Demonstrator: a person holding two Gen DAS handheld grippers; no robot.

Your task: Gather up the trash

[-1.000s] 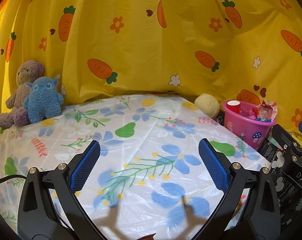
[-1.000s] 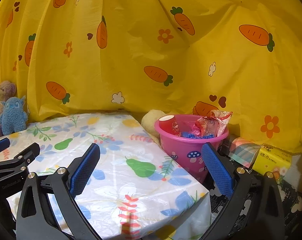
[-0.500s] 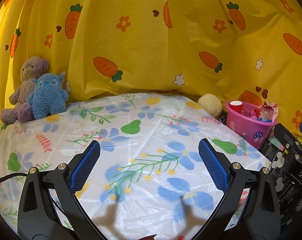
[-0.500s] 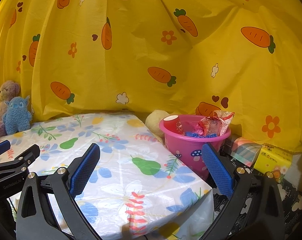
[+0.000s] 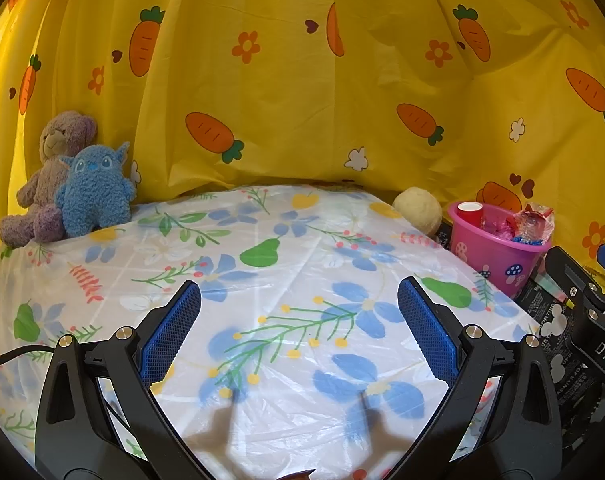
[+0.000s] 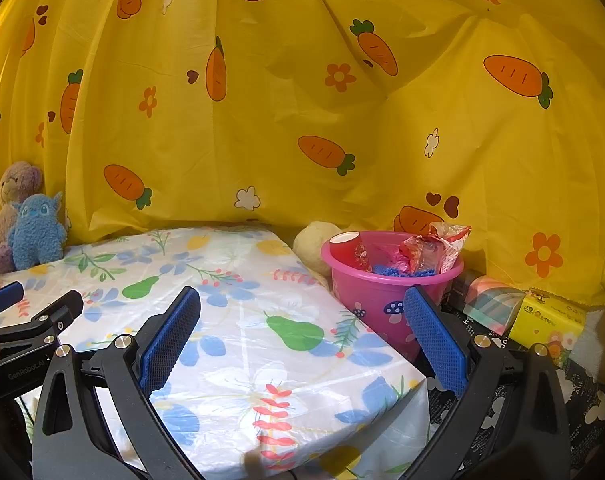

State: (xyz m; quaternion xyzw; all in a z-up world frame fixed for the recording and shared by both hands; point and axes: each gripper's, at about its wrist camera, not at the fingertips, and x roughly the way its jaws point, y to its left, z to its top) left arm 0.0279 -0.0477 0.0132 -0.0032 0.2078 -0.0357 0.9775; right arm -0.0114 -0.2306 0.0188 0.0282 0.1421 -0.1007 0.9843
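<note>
A pink bucket [image 6: 382, 296] stands beside the table's right edge, holding a red paper cup [image 6: 344, 240], crumpled wrappers [image 6: 434, 246] and something blue. It also shows at the right of the left wrist view [image 5: 494, 252]. My left gripper [image 5: 298, 320] is open and empty above the floral tablecloth [image 5: 302, 264]. My right gripper [image 6: 302, 328] is open and empty over the table's right edge, its right finger [image 6: 434, 344] in front of the bucket.
Two plush toys, a purple bear [image 5: 50, 176] and a blue one [image 5: 94, 192], sit at the table's far left. A cream plush ball [image 5: 418, 210] lies by the bucket. A pastel box [image 6: 490, 304] and yellow tissue pack [image 6: 550, 318] lie right of it. Yellow carrot curtain [image 5: 302, 80] behind.
Both grippers have risen and tilted back slightly, so the table and bucket sit lower in view. Both stay open and empty.
</note>
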